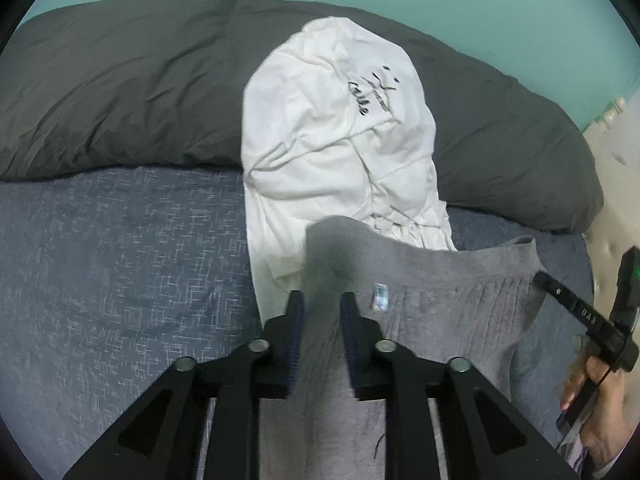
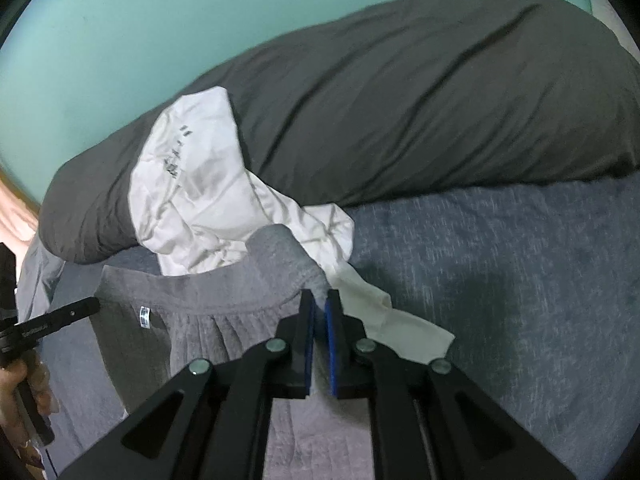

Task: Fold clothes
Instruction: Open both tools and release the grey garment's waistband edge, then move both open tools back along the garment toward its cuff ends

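A grey ribbed garment [image 1: 440, 292] lies waistband-up on the bed, with a small white label [image 1: 380, 296] near the band. My left gripper [image 1: 322, 300] is shut on a bunched left corner of that waistband. In the right wrist view my right gripper [image 2: 320, 296] pinches the other corner of the grey garment [image 2: 224, 320], its blue pads close together. A crumpled white shirt [image 1: 332, 140] with black lettering lies behind the garment, draped up a dark duvet. Each view shows the other gripper at its edge: the right gripper [image 1: 538, 276] and the left gripper [image 2: 94, 304].
A bulky dark grey duvet [image 2: 440, 100] fills the back of the bed against a teal wall [image 2: 120, 40]. A blue-grey sheet [image 1: 120, 260] covers the mattress. A cream tufted headboard [image 1: 612, 152] stands at the right. A hand [image 1: 600, 420] holds the right gripper's handle.
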Tool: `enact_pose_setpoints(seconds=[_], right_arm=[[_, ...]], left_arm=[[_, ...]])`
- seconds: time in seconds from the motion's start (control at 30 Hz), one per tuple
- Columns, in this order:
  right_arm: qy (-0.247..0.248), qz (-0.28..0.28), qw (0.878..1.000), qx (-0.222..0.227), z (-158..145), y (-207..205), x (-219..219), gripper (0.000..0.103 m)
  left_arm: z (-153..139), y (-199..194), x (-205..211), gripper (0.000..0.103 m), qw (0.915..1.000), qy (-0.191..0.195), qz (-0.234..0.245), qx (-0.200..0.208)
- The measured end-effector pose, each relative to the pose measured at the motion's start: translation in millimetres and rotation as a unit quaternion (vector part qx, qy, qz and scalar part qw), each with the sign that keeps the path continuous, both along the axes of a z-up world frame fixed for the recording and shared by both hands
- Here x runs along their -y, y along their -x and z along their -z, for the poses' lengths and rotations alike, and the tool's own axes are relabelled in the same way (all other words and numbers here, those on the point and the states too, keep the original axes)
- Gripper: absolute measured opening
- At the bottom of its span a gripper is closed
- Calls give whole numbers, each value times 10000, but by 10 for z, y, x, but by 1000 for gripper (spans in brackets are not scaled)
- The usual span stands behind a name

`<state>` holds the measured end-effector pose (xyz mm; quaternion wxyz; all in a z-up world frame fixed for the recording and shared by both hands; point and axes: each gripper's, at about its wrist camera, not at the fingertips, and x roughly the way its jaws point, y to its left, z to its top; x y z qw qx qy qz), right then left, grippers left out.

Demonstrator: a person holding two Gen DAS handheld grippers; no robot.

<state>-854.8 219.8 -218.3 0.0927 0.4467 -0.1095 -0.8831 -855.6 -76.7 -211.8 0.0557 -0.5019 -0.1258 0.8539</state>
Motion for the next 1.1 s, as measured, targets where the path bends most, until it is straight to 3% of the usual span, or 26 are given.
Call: enact_pose_setpoints(seconds=[0.17,0.27,0.7,1.1], right_arm=[[-171,111,9998,-64,14,-54,-64,28],[-194,165,9996,-118,-9,-97,-137,36],[-131,334,9992,189,134,-654,-472,36],[-180,91,9995,245,111,-1406,-384,36]], left_arm=[[-46,-52,105,28,9999,21,-78,-66],[-30,-102,142,28,9999,34,-94,-28],[96,-719,176,28,9999,71,-120,103],[109,-1504,155,28,9997,112,-156,156]])
